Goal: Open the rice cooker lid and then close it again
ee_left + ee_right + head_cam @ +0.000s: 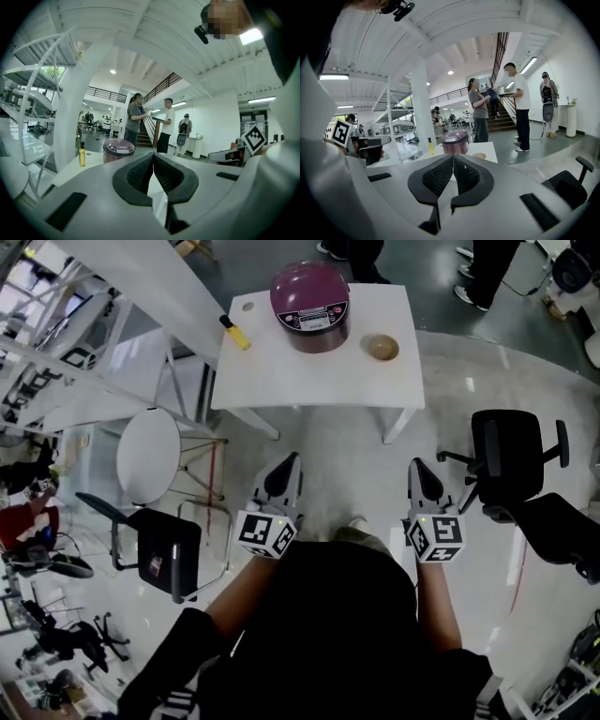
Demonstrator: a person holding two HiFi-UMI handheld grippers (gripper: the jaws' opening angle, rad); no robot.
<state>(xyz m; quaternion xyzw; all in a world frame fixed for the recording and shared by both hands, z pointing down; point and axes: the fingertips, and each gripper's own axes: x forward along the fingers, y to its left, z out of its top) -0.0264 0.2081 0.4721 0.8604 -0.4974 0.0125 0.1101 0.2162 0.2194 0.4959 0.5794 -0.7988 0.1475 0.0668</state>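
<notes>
Head view: cooker toward the far edge of the tabletop, roughly midway along it, lid down flat, control panel turned to the near edge. Bowl just right of it, bottle lying by the left edge. Left hand-held gripper and right hand-held gripper both clenched on nothing, held over the floor in front of the body, well short of the near edge. Cooker straight ahead and only a little right of the left one; ahead and clearly off to the left of the right one — so nearer the left hand's line. No real long axis on so round a body; panel side probably the side to approach.

Left gripper view: left hand-held gripper with pads pressed together, nothing between them. Cooker seen just left of the closed tips, well beyond them, bottle further left near the tabletop's left edge.

Right gripper view: right hand-held gripper likewise shut and empty. Cooker directly above the tips in the picture, far off, with bowl to its right and bottle to its left.

Lid-down state fitting either a cooker waiting to be opened or one already shut again — not settled by these views. Any reach from here a long one across the near edge.
</notes>
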